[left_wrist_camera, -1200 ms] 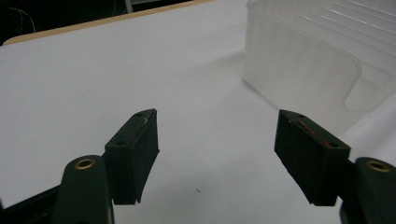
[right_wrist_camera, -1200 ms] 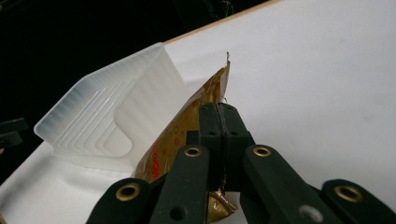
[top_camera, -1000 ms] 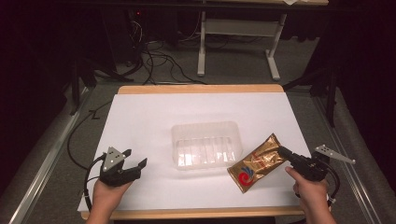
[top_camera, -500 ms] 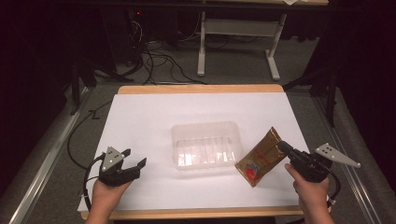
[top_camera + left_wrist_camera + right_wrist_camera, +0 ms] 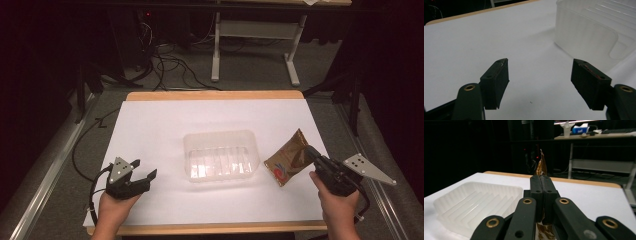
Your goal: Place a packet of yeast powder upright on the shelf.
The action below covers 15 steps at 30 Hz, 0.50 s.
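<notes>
A brown-gold snack packet [image 5: 288, 159] with a red mark hangs in the air just right of a clear plastic tray [image 5: 220, 138]. My right gripper [image 5: 311, 152] is shut on the packet's right edge; in the right gripper view the jaws [image 5: 541, 182] are pressed together on the foil, with the packet [image 5: 541, 167] sticking up edge-on above them. The tray [image 5: 461, 205] lies to that gripper's left. My left gripper [image 5: 142, 170] rests low at the table's front left, open and empty [image 5: 540, 75], with the tray's corner [image 5: 586, 37] ahead to its right.
The white table top [image 5: 165, 125] has a wooden rim [image 5: 215, 95] at the far edge. Cables [image 5: 170, 70] and a white metal frame [image 5: 250, 45] lie on the dark floor beyond. A black cable [image 5: 82, 145] trails off the table's left side.
The right gripper has lifted the packet off the table and tilted it upright, edging it toward the tray. The left gripper has not moved.
</notes>
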### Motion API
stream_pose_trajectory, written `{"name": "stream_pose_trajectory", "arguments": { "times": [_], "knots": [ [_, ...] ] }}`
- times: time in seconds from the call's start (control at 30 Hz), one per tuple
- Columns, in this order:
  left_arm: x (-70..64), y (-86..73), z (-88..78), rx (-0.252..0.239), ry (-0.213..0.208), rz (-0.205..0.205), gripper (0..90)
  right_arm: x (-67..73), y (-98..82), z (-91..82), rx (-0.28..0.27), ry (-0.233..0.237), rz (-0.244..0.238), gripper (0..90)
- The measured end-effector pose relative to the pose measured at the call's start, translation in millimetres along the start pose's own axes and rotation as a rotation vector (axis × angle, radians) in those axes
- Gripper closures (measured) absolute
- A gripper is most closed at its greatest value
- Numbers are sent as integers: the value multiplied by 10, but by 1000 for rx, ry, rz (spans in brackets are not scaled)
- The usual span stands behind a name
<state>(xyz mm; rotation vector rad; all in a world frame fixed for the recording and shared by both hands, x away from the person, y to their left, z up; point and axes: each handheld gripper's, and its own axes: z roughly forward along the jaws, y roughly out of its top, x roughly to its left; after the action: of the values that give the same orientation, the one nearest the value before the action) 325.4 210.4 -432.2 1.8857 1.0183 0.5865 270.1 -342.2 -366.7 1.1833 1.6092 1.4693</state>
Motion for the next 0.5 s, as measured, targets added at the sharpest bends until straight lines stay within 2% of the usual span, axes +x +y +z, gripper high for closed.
{"name": "stream_pose_trajectory", "arguments": {
  "times": [0.2, 0.5],
  "knots": [
    [-4, 1, 2, 2, -1, 2, 311, -16, 13, -25, -14, -31, -5, 900],
    [-3, 1, 2, 2, -2, 2, 311, -29, -7, -45, -42, -53, -7, 900]
  ]
}}
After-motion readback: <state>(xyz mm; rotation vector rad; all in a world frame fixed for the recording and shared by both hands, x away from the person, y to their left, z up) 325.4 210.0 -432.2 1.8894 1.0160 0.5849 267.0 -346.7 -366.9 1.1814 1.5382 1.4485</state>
